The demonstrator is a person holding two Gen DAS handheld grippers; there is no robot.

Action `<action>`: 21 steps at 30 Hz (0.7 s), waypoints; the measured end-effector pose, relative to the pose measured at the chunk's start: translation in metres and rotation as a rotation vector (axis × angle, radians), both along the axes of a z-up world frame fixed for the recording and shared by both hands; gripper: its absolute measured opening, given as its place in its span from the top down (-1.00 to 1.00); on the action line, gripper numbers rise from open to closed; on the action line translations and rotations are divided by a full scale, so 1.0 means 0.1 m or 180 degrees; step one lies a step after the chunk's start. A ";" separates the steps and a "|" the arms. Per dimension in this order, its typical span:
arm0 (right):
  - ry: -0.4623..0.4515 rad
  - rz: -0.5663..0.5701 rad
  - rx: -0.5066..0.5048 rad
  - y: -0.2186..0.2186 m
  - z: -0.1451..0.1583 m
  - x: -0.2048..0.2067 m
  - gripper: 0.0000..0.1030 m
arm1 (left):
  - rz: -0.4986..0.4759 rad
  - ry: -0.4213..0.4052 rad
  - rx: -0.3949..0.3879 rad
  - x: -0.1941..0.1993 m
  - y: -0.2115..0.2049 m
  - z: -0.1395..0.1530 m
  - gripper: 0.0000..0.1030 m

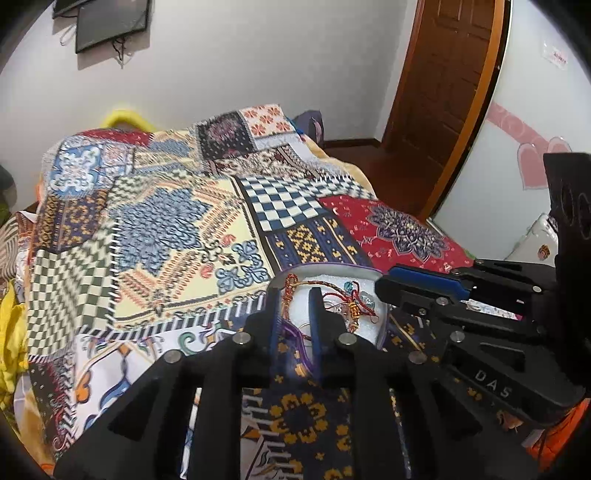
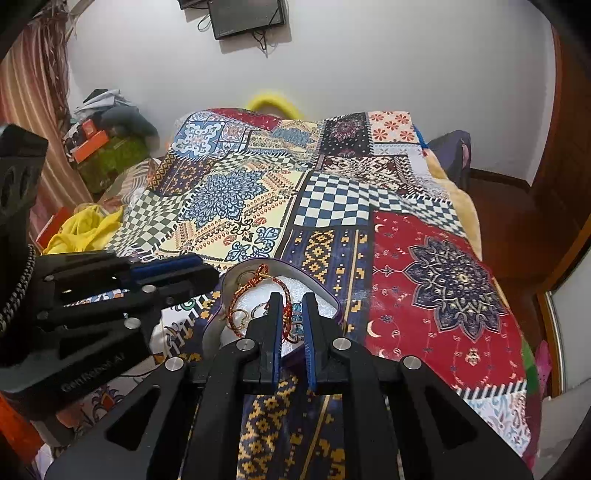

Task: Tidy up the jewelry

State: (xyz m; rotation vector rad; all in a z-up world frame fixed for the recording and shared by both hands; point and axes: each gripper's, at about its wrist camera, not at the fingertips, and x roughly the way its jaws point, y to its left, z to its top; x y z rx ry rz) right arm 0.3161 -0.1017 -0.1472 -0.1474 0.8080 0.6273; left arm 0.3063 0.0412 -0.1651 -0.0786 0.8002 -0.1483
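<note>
A small purple-rimmed jewelry box (image 1: pixel 364 271) (image 2: pixel 317 286) with white foam lining lies open on the patchwork bedspread. In it are a red braided cord bracelet (image 1: pixel 314 284) (image 2: pixel 243 291), a piece with a blue bead (image 1: pixel 347 286) (image 2: pixel 296 308) and silver rings (image 2: pixel 258 308). My left gripper (image 1: pixel 293 295) reaches over the box's near left rim, jaws slightly apart, with the red bracelet's cord between them. My right gripper (image 2: pixel 291 301) hovers over the box's middle, jaws slightly apart around the cords and blue bead. Each gripper shows beside the box in the other's view.
The patchwork bedspread (image 1: pixel 177 229) (image 2: pixel 443 266) covers the bed. A brown door (image 1: pixel 443 81) stands at the right, a wall screen (image 2: pixel 247 16) above the bed's head. Clutter and boxes (image 2: pixel 103 144) and a yellow cloth (image 2: pixel 85 229) lie at the left.
</note>
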 end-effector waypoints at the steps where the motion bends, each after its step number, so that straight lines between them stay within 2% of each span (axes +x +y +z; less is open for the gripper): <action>1: -0.0020 -0.0006 0.0002 -0.01 0.03 -0.02 0.73 | 0.0015 -0.0029 0.0005 -0.04 0.01 0.04 0.61; 4: -0.0114 -0.0047 0.0030 -0.06 0.16 -0.11 0.58 | 0.0069 -0.0163 0.0017 -0.19 0.03 0.21 0.42; 11: -0.0541 -0.0132 0.0160 -0.19 0.65 -0.48 0.56 | 0.0123 -0.0585 0.0083 -0.64 0.01 0.73 0.30; 16: -0.0937 -0.0195 0.0345 -0.31 1.07 -0.85 0.56 | 0.0183 -0.1077 0.0111 -1.14 -0.04 1.25 0.19; 21: -0.1477 -0.0269 0.0634 -0.50 1.54 -1.38 0.56 | 0.0265 -0.1591 0.0130 -1.69 -0.08 1.68 0.05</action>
